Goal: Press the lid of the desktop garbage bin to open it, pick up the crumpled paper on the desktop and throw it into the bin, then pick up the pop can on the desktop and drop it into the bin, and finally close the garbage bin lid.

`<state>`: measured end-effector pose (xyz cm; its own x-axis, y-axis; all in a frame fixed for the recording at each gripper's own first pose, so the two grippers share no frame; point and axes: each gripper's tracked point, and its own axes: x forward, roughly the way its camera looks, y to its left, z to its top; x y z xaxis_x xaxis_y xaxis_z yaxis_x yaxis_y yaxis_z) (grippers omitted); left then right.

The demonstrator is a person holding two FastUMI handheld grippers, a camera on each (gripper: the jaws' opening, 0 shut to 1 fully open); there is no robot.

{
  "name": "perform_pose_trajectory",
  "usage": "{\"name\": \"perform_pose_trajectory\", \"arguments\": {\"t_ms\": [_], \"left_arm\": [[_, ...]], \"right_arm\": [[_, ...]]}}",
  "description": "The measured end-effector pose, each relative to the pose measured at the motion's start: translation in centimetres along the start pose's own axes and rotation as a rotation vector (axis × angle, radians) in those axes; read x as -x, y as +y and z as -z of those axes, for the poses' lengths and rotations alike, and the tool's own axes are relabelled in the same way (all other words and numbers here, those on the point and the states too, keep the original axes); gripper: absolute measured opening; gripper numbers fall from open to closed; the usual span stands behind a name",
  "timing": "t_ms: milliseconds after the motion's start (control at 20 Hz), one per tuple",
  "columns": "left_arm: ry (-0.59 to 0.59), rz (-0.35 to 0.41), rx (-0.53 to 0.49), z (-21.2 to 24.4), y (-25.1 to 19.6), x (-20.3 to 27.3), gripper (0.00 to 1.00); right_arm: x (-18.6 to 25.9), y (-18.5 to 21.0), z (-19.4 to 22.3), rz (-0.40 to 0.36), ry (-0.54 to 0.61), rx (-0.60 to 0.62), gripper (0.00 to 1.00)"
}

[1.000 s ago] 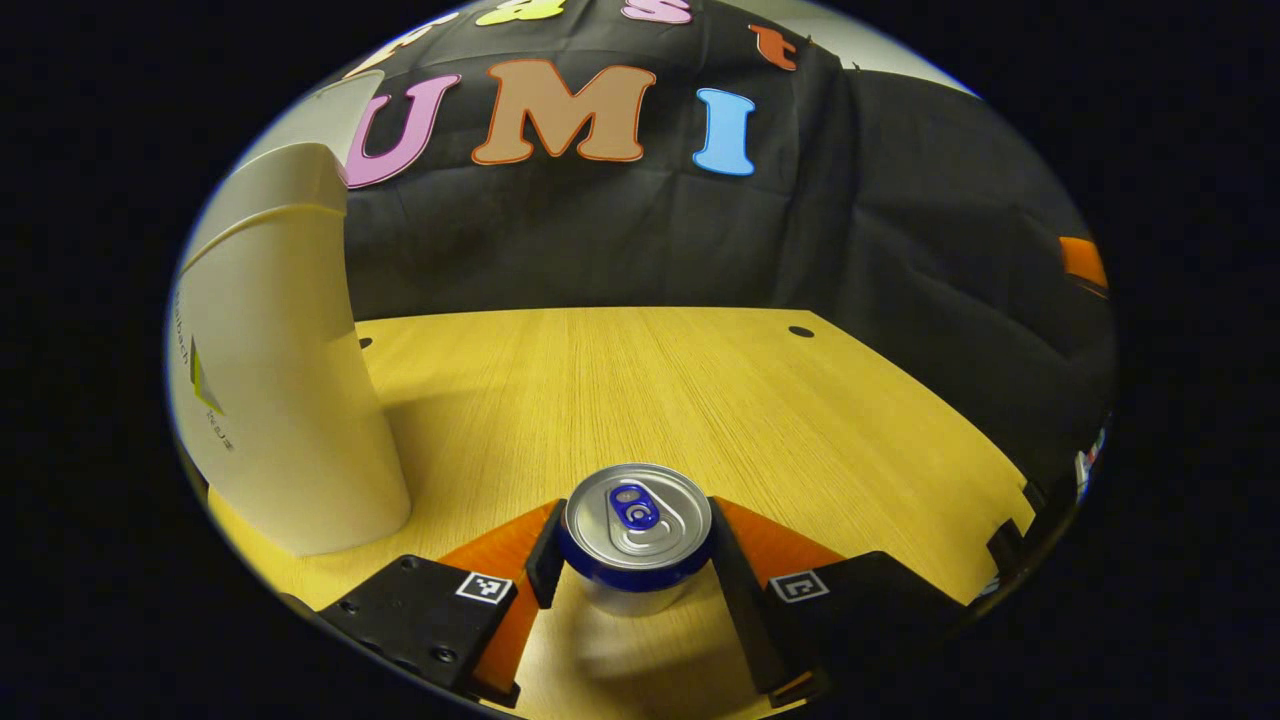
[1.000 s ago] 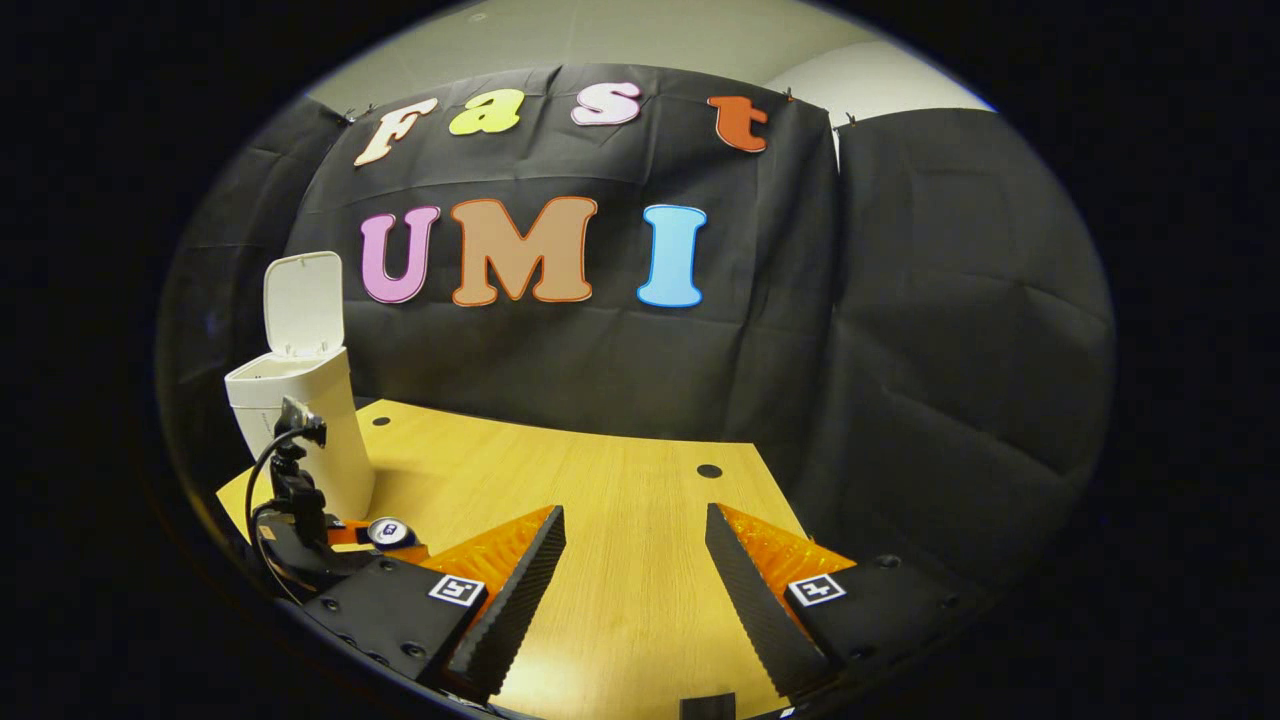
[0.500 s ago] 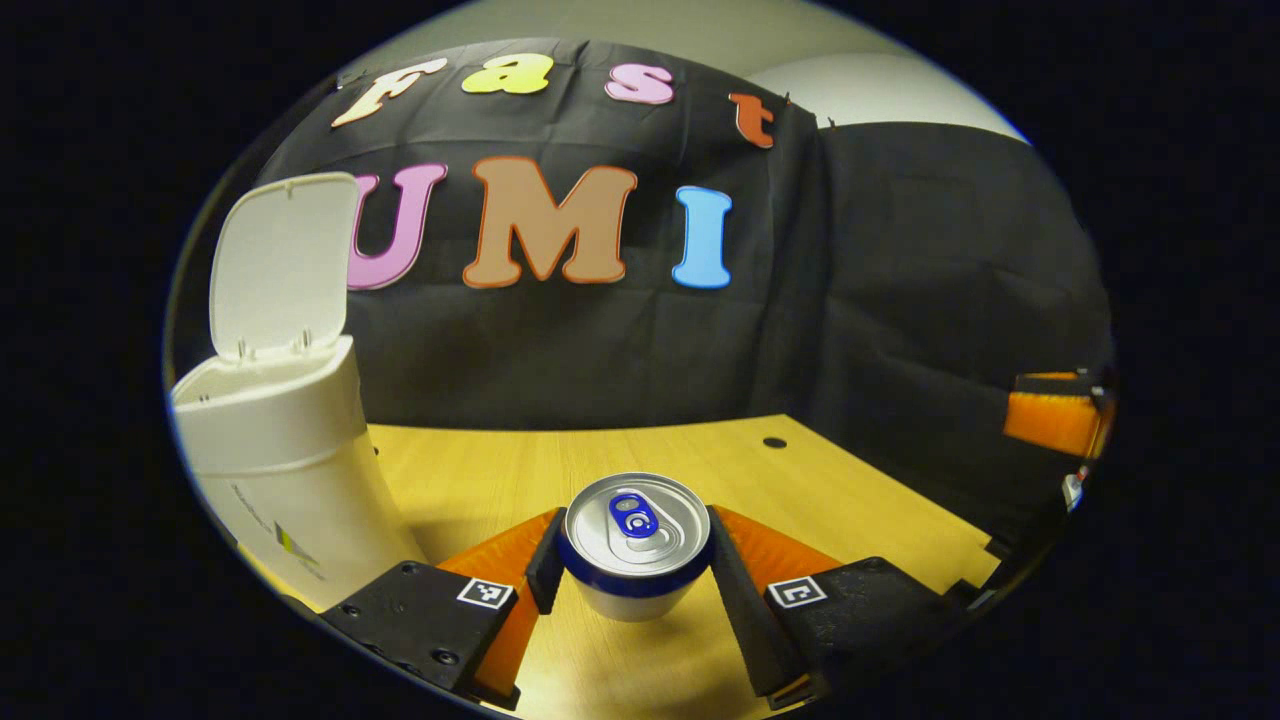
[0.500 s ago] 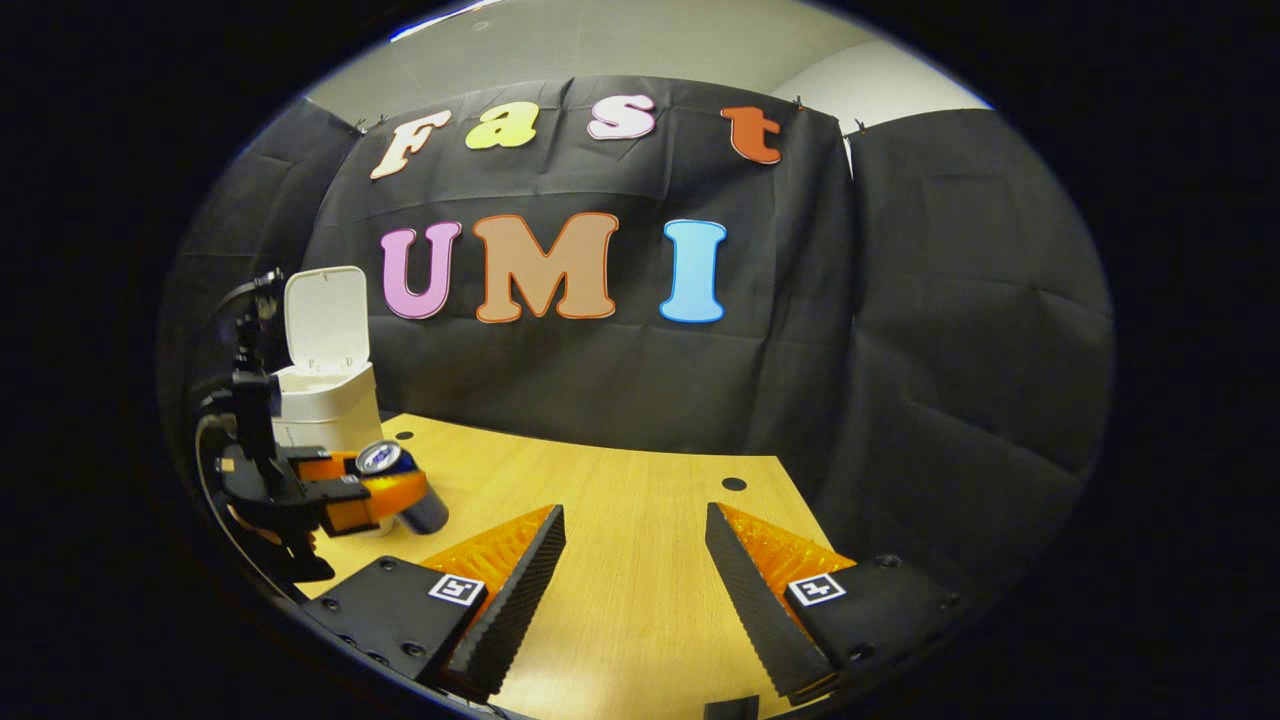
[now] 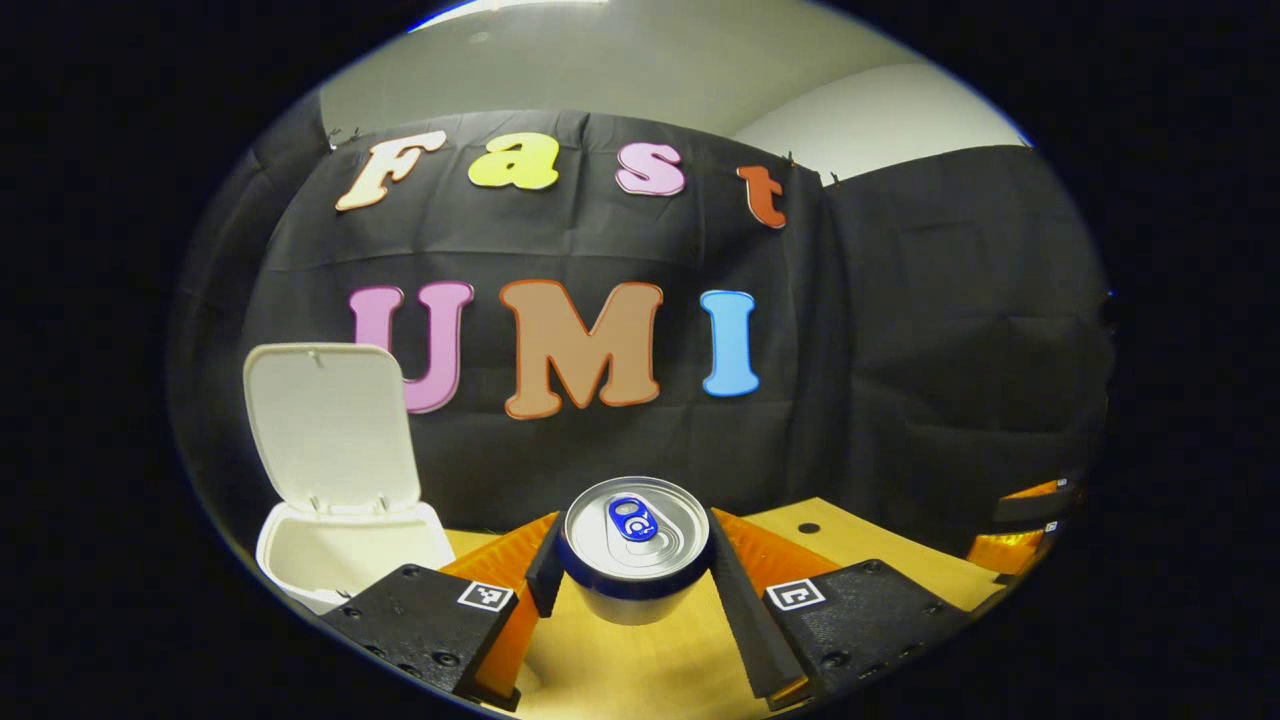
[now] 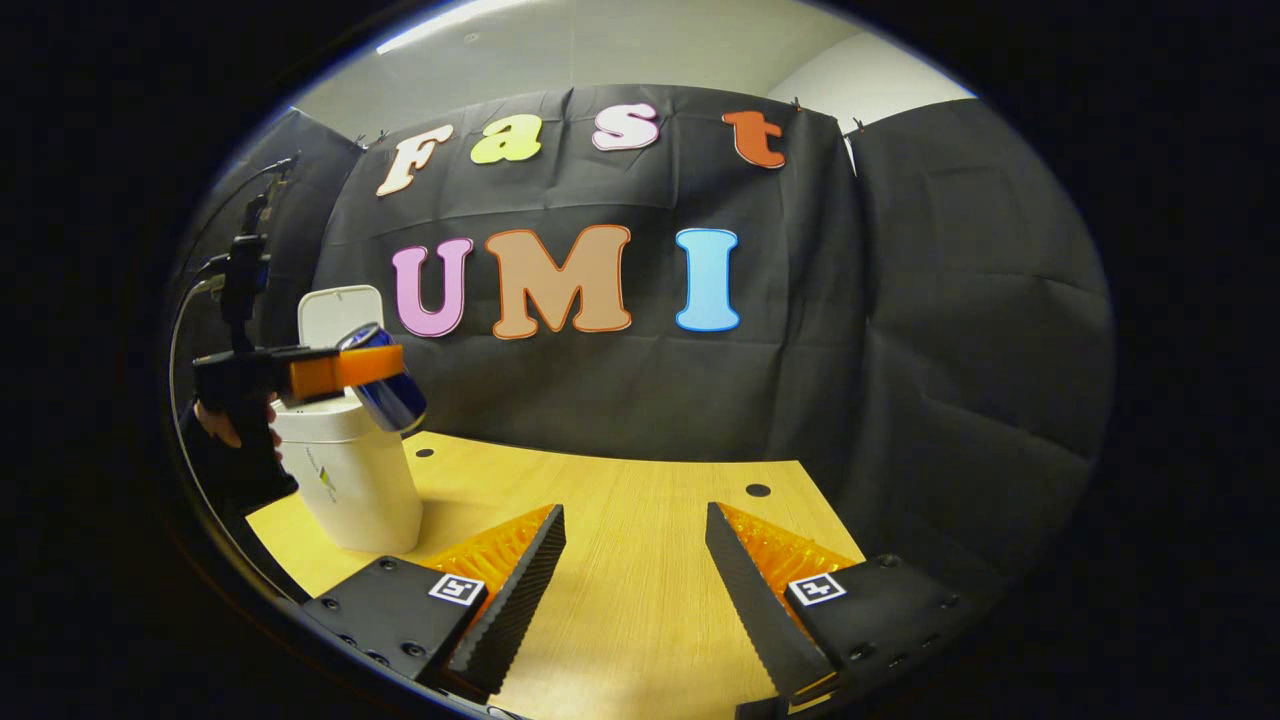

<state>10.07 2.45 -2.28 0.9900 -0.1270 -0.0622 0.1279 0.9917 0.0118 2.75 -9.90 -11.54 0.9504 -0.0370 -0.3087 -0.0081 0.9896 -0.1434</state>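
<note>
In the left gripper view, my left gripper [image 5: 634,560] is shut on the blue pop can [image 5: 634,535], which shows its silver top and hangs well above the wooden desk [image 5: 640,665]. The white bin [image 5: 345,545] stands low at the left with its lid [image 5: 332,425] swung up and its inside in view. In the right gripper view, the left gripper [image 6: 345,370] holds the pop can [image 6: 385,385] tilted in the air, just to the right of the bin [image 6: 350,470] at rim height. My right gripper [image 6: 635,570] stands open over the desk with nothing between its fingers.
The wooden desk [image 6: 620,520] has small dark holes near its back edge [image 6: 757,490]. Black cloth walls close the back and right sides. A hand [image 6: 225,425] holds the left gripper's handle beside the bin.
The left gripper has lifted the can from the desk up to the bin's rim height. The bin's open top has come into sight. The right gripper has barely moved.
</note>
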Motion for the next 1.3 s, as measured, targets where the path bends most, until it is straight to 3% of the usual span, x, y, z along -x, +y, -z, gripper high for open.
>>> {"name": "perform_pose_trajectory", "arguments": {"t_ms": [350, 650, 950, 1150, 1300], "left_arm": [[-0.021, -0.193, -0.036, -3.0, 10.5, 0.0, 0.76], [0.070, -0.335, -0.037, -0.1, 17.5, 0.8, 0.76], [0.165, -0.427, 0.011, 3.3, 21.0, 2.0, 0.79], [0.121, -0.454, -0.011, 2.0, 21.3, 2.5, 0.95], [0.075, -0.454, -0.022, -0.3, 21.0, 2.4, 0.94]], "right_arm": [[-0.3, 0.3, 0.8, -0.006, 0.015, -0.015, 0.95], [-0.1, 2.4, 2.1, -0.031, 0.039, 0.008, 0.97], [0.3, 3.1, 2.3, -0.025, 0.041, 0.017, 0.95], [0.6, 3.4, 2.4, -0.022, 0.037, 0.014, 0.94], [0.6, 3.8, 2.3, -0.024, 0.030, 0.017, 0.94]]}}
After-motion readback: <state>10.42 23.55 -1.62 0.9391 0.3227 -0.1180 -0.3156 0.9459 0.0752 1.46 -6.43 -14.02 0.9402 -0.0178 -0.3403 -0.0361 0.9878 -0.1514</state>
